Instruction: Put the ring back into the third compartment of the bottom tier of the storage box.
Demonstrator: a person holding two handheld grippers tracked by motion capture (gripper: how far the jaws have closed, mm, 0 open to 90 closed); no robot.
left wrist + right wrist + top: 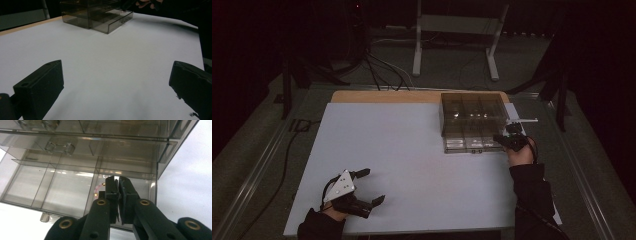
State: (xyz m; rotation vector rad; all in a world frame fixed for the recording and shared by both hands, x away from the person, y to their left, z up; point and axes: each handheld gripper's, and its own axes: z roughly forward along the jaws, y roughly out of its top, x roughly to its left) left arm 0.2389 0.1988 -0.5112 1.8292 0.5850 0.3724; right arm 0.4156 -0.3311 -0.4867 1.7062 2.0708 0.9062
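Near the table's [412, 150] front left corner, the left gripper [371, 186] is resting just above the pale surface, its jaws standing wide apart with nothing between them. Toward the far right edge, a smoky clear drawer box [472, 111] is sitting with its bottom drawer [472, 144] pulled out toward the person. The right gripper [503, 138], jaws pressed together, is dipping into that drawer's right-hand compartment, beside a small pink item [98, 188].
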